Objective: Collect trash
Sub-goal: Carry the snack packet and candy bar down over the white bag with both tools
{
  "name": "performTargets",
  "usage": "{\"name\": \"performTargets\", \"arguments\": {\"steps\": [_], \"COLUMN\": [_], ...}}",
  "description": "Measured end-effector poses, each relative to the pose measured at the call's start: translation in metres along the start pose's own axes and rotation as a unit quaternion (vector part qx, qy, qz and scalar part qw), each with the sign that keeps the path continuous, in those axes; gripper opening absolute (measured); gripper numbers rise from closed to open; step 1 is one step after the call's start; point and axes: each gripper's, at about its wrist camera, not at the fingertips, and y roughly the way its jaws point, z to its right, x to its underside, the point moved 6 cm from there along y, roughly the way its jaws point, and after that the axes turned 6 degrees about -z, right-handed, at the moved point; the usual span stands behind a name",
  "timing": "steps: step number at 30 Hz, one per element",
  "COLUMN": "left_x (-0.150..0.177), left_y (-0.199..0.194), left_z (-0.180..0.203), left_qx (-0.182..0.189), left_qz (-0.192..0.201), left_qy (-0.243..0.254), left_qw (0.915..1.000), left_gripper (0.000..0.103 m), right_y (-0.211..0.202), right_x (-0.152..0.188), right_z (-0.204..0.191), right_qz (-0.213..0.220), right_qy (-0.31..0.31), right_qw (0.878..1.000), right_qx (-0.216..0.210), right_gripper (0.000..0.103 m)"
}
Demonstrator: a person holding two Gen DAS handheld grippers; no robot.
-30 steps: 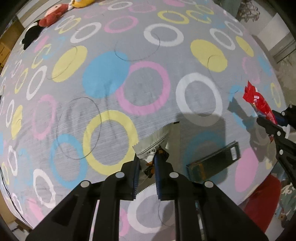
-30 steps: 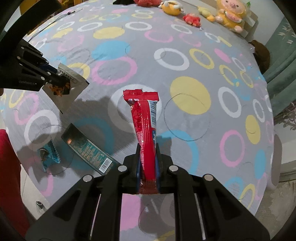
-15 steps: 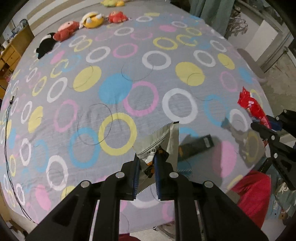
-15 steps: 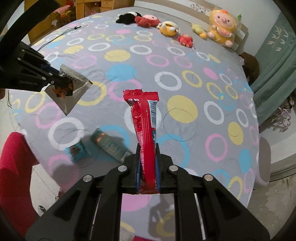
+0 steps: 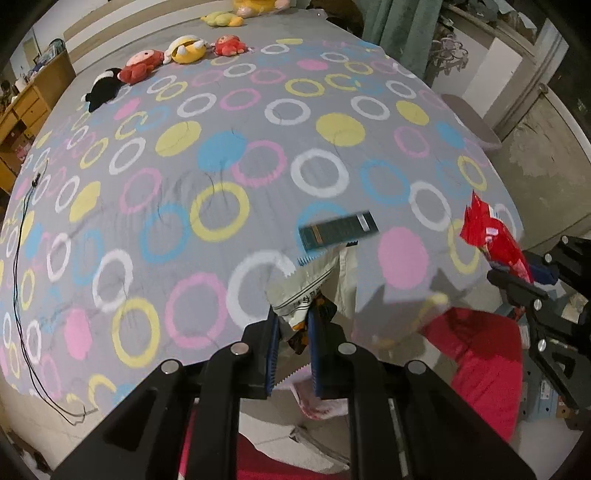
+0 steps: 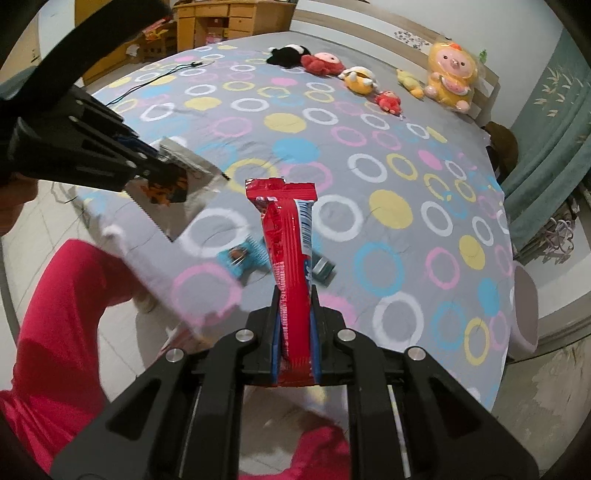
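My left gripper is shut on a silver wrapper with a serrated edge, held above the near edge of the bed; it also shows in the right wrist view. My right gripper is shut on a red wrapper, held upright; it shows at the right of the left wrist view. A dark green flat wrapper lies on the bedspread near the edge. A small blue wrapper lies beside it, partly hidden behind the red wrapper.
The bed has a grey spread with coloured rings. Plush toys line its far end. A black cable runs along the left side. A red-clothed leg and tiled floor lie below the grippers. A wooden desk stands beyond.
Both grippers have pulled back and up from the bed, each keeping its wrapper. The bed edge, floor and red clothing have come into view.
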Motion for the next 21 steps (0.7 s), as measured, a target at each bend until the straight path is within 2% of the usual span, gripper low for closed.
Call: {"name": "performTargets", "arguments": {"steps": [10, 21], "left_x": [0.064, 0.105], "left_y": [0.014, 0.056], "left_z": [0.026, 0.035], "left_qx": [0.022, 0.045], "left_qz": [-0.010, -0.030], "left_qy": [-0.007, -0.020], "left_qw": [0.9997, 0.9983], "left_gripper": [0.015, 0.015], "right_y": [-0.005, 0.025], "right_x": [0.062, 0.109], "right_z": [-0.055, -0.087], "right_qz": [-0.023, -0.056], "right_qy": [-0.002, 0.014], "right_qw": [1.000, 0.998], "right_qx": [-0.020, -0.024], "right_gripper": [0.013, 0.013]}}
